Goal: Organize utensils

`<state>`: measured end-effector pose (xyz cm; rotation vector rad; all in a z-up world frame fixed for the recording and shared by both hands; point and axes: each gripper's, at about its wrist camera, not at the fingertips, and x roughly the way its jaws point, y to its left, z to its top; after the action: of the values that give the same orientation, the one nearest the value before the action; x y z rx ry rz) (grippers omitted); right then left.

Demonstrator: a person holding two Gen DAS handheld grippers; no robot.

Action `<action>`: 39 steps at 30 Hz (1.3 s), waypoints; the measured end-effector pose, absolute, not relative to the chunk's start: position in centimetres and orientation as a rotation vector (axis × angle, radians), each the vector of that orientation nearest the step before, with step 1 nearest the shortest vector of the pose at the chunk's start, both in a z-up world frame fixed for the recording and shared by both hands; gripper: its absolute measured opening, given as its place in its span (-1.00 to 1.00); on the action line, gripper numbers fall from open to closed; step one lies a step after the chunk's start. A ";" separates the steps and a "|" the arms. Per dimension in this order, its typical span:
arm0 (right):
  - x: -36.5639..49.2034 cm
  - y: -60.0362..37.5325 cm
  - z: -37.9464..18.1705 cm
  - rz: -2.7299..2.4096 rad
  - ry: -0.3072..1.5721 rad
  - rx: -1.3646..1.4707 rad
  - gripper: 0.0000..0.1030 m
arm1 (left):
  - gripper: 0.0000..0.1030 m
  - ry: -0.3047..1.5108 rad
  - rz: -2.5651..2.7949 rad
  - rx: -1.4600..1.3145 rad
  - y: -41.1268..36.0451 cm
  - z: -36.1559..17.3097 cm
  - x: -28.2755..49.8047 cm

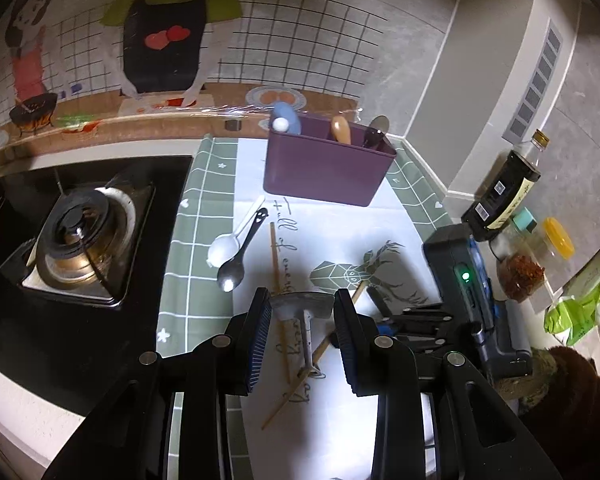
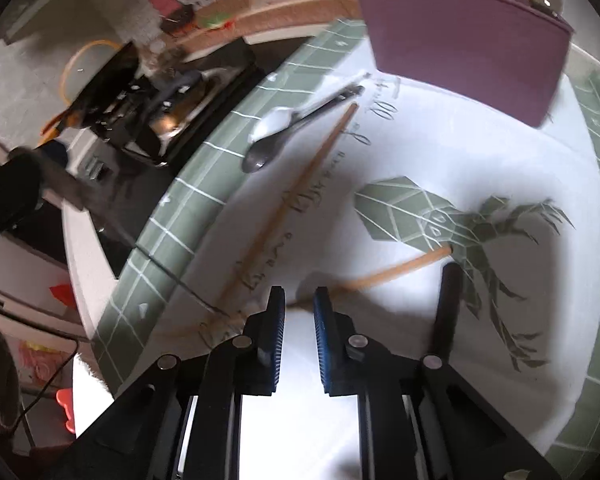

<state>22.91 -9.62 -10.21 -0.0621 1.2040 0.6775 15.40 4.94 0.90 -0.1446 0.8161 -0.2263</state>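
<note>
A purple utensil holder (image 1: 324, 164) stands at the back of the mat with several utensils in it; it also shows in the right wrist view (image 2: 464, 48). A white spoon (image 1: 230, 242) and a dark metal spoon (image 1: 236, 268) lie side by side on the mat. Two wooden chopsticks (image 1: 278, 280) lie crossed. A small metal spatula (image 1: 302, 308) lies between the fingers of my open left gripper (image 1: 302, 316), not gripped. My right gripper (image 2: 298, 316) is open with a narrow gap, just above a chopstick (image 2: 392, 272). A dark handle (image 2: 446, 308) lies to its right.
A gas stove (image 1: 80, 240) sits left of the green-and-white mat (image 1: 204, 200). A sauce bottle (image 1: 504, 192), spice jars (image 1: 520, 268) and a green bag (image 1: 580, 308) stand at the right. My right gripper's body (image 1: 460, 280) lies right of the left one.
</note>
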 end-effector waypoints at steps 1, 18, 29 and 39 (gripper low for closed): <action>22.8 -10.0 -10.1 0.664 1.215 -0.049 -0.68 | -0.36 0.815 -0.227 -0.149 5.1 0.9 15.4; 27.2 -7.4 -11.0 0.516 1.225 0.105 -0.85 | -0.36 0.822 -0.234 -0.219 6.7 0.5 15.1; 32.7 -12.7 -9.2 0.425 1.079 0.107 -0.93 | -0.36 0.827 -0.207 -0.238 7.8 0.6 15.0; 30.2 -15.4 -4.7 0.527 1.024 0.131 -0.83 | -0.36 0.789 -0.206 -0.174 6.2 1.8 17.6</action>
<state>30.25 -15.42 -4.74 0.1308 1.0240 0.5270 17.58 6.20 1.78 -0.1739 0.7892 -0.2056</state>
